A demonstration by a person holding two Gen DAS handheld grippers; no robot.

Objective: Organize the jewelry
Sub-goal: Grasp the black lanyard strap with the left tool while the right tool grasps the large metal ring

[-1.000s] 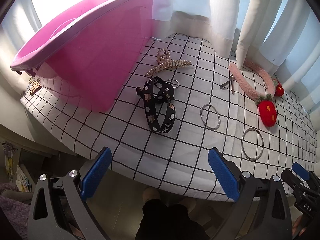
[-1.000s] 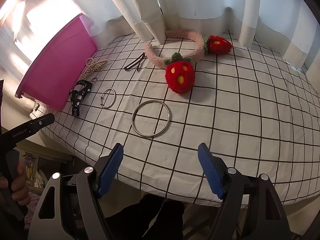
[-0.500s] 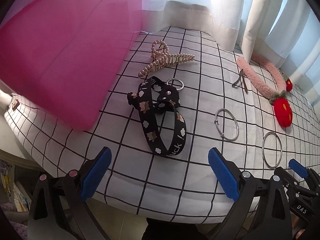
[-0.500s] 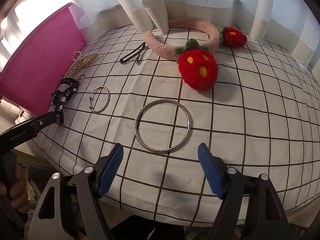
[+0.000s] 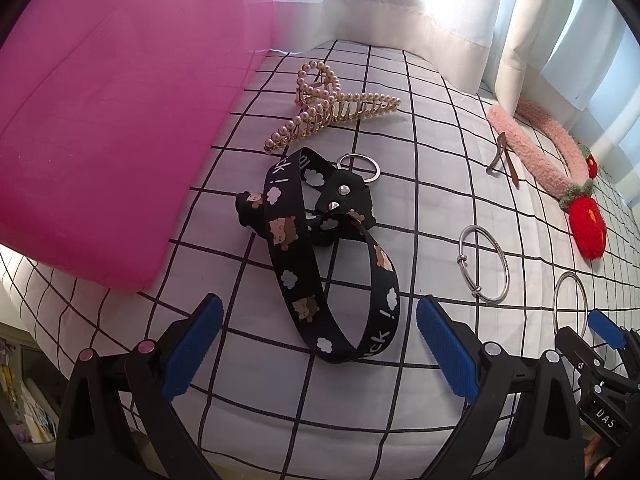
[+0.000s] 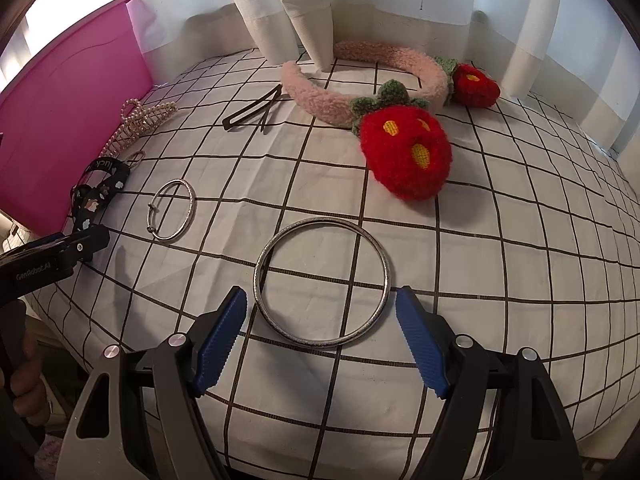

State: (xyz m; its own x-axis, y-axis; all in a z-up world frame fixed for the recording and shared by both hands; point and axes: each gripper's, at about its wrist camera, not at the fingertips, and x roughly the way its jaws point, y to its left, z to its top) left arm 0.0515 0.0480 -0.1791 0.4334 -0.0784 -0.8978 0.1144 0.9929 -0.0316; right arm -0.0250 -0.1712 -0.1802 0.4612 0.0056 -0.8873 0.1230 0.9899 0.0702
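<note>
My left gripper (image 5: 320, 344) is open, its blue pads on either side of the near loop of a black printed strap (image 5: 316, 256) with a key ring. A pearl hair claw (image 5: 328, 108) lies behind the strap. A small silver bangle (image 5: 484, 264) lies to its right. My right gripper (image 6: 320, 332) is open, its pads flanking the near edge of a large silver bangle (image 6: 322, 282). The small bangle (image 6: 174, 216), the strap (image 6: 98, 192) and the left gripper (image 6: 60, 252) show at the left in the right wrist view.
A pink bin (image 5: 100, 120) stands at the left on the checked cloth (image 6: 480, 280). A pink fuzzy headband with red strawberries (image 6: 404, 152) and dark hair clips (image 6: 256, 110) lie at the back by white curtains (image 6: 296, 8). The table's front edge runs under both grippers.
Both grippers have moved forward and down toward the table. The left one has closed in on the black strap, the right one on the large silver bangle. Both stay open.
</note>
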